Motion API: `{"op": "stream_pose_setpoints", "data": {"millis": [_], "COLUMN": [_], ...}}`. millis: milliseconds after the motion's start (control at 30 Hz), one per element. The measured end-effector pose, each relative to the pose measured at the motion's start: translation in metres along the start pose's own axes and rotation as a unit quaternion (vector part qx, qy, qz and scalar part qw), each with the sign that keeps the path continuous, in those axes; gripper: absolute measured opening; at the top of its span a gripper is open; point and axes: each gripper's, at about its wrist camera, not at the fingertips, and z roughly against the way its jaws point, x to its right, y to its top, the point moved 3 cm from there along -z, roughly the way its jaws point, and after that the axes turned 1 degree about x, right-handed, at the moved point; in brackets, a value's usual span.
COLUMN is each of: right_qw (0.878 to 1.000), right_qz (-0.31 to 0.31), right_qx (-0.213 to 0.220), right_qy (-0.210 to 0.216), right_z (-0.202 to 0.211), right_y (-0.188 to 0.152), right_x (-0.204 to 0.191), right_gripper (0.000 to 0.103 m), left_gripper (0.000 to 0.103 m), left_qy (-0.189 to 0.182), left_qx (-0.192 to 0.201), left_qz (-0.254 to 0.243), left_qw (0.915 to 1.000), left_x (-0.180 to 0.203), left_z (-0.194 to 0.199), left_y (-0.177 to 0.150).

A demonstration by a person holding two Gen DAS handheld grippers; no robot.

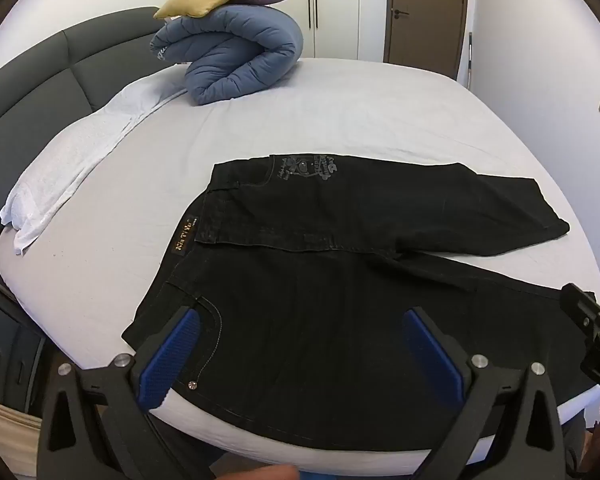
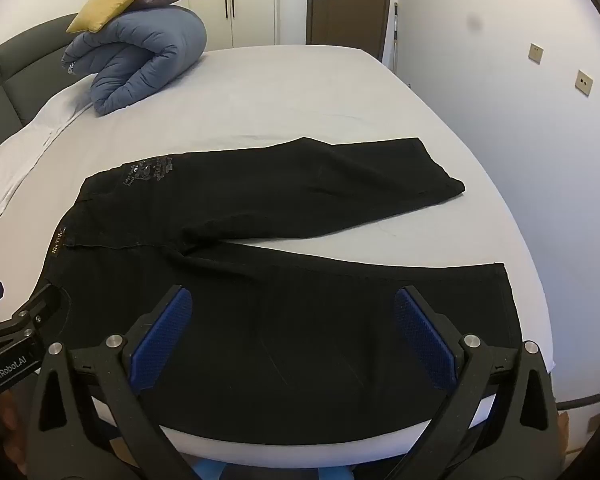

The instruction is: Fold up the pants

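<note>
The black pants lie flat on the bed, waistband left. Above the waist the left gripper is wide open, empty. Right gripper, open above the near leg, should pinch the outer seam.

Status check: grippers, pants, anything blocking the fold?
Left gripper open, right gripper open, both empty above near leg. Black pants flat on bed, legs splayed, unfolded. Rolled duvet and cushions far back, not in the way.
</note>
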Motion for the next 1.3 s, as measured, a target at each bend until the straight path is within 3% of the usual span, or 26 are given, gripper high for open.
{"op": "stream_pose_setpoints", "data": {"millis": [1300], "right_qw": [1.0], "right_qz": [0.015], "right_qx": [-0.008], "right_qy": [-0.004], "right_z": [-0.009], "right_y": [-0.016], "right_x": [-0.009], "right_gripper": [0.103], "left_gripper": [0.103], "left_qy": [0.004], "left_qx": [-0.006], "left_qz": [-0.005], "left_qw": [1.0], "left_x": [-0.002], "left_z": [0.0], "left_y": [-0.007]}}
